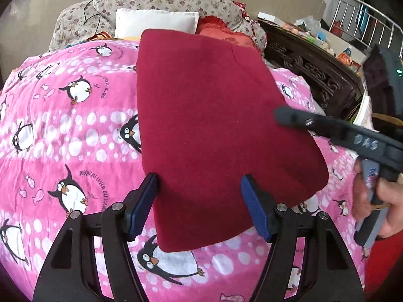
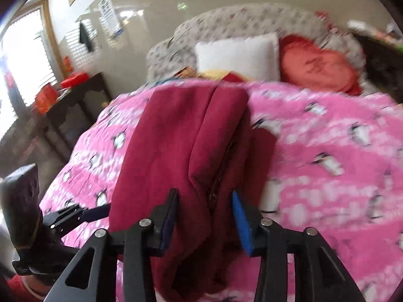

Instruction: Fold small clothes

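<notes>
My left gripper [image 1: 199, 201] stands spread, its pads either side of the red garment's [image 1: 216, 130] near edge without pressing. The garment lies folded on the pink blanket [image 1: 63, 130]. My right gripper [image 2: 205, 216] straddles a bunched fold at six o'clock; blur hides whether its pads bite.
</notes>
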A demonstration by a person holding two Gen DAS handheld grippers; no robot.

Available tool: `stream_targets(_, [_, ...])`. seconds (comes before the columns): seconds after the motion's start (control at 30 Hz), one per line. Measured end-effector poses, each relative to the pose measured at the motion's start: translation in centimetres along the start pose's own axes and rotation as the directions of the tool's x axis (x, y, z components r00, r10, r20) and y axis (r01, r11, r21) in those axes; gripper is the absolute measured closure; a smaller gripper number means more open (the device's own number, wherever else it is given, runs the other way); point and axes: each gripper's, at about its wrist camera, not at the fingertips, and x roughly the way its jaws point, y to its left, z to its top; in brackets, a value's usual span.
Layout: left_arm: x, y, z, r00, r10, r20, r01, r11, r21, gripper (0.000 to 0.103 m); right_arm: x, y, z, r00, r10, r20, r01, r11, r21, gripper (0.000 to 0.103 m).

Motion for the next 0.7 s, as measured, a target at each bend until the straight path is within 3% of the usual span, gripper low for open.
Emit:
stream_targets(0.17, [-0.7, 0.4, 0.7, 1.000, -0.009, 0.017, 0.010, 1.000, -0.020, 0.035, -2.0, 2.3, 1.6, 0.993, 0.078, 0.092, -0.074, 0.996, -0.047, 0.062])
stream_targets(0.3, [0.1, 0.7, 1.0, 1.000, 0.009, 0.015, -0.009, 1.000, -0.024, 0.035, 1.7, 2.9, 1.8, 0.999, -0.031, 0.011, 0.032, 0.995, -0.095, 0.065])
stream_targets(0.4, [0.6, 0.9, 0.9, 1.000, 0.014, 0.014, -0.013, 0.999, -0.031, 0.033, 4.1, 0.7, 0.7, 0.999, -0.036, -0.022, 0.035, 0.998, -0.044, 0.065])
stream_targets(0.5, [0.9, 1.1, 0.7, 1.000, 0.015, 0.008, -0.014, 0.999, -0.037, 0.031, 3.2, 0.1, 0.4, 1.000, -0.001, 0.003, 0.001, 1.000, -0.011, 0.065])
stream_targets(0.7, [0.4, 1.0, 0.6, 1.000, 0.013, 0.011, -0.013, 0.999, -0.052, 0.031, -0.9, 2.2, -1.0, 1.000, 0.008, 0.004, -0.008, 0.997, -0.071, 0.065])
